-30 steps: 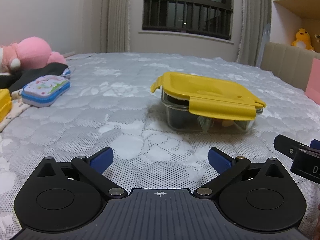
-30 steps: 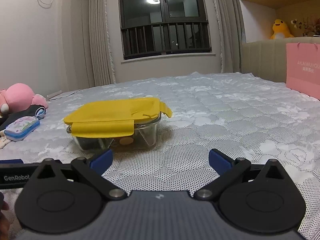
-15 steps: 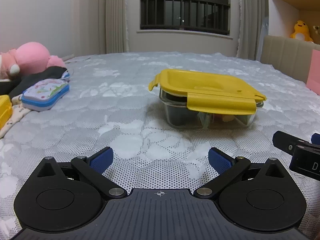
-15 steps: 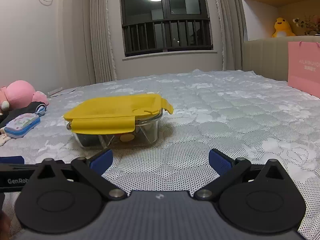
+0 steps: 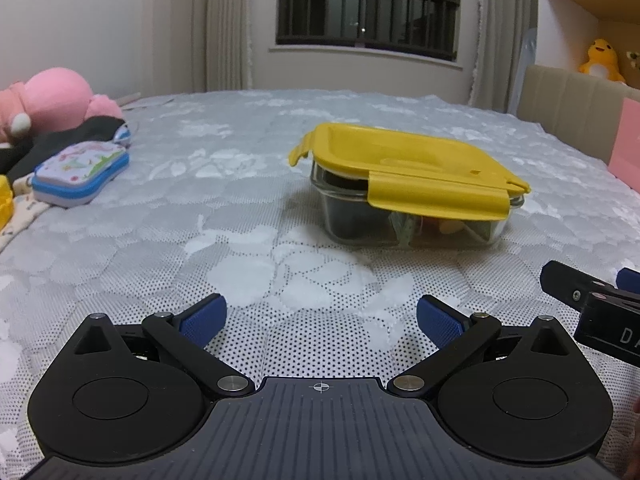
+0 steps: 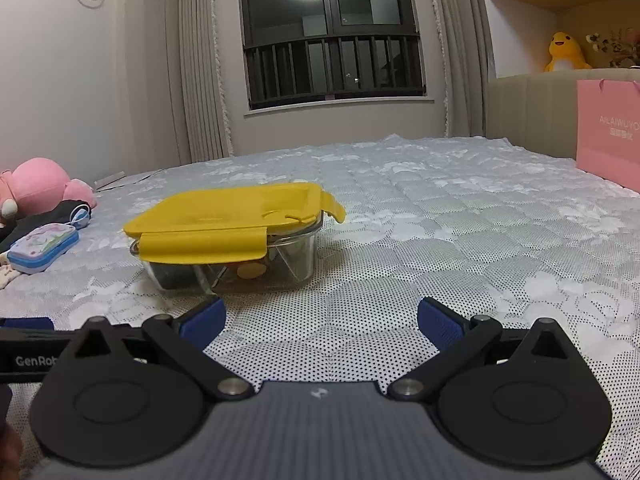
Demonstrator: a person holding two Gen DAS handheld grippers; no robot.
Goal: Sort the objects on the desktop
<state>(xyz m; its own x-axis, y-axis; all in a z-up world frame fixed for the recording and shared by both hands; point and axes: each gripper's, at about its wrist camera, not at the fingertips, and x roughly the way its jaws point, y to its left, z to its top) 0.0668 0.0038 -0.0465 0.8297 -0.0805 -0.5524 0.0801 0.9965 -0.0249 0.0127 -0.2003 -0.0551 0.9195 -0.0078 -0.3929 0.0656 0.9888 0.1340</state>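
Left wrist view: left claw (image 5: 321,318) spread and empty over the bed (image 5: 240,208), like the right claw (image 6: 321,318); a yellow-lidded glass container (image 5: 408,188) sits ahead, untouched.

One glass container (image 5: 408,224) – one yellow lid (image 5: 404,160); one pencil case (image 5: 80,172); one pink plush (image 5: 56,96); one pink bag (image 6: 608,128).

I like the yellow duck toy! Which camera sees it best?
The right wrist view: the yellow duck toy sits whole and clear on the shelf. The left wrist view shows it smaller, near the picture's edge.
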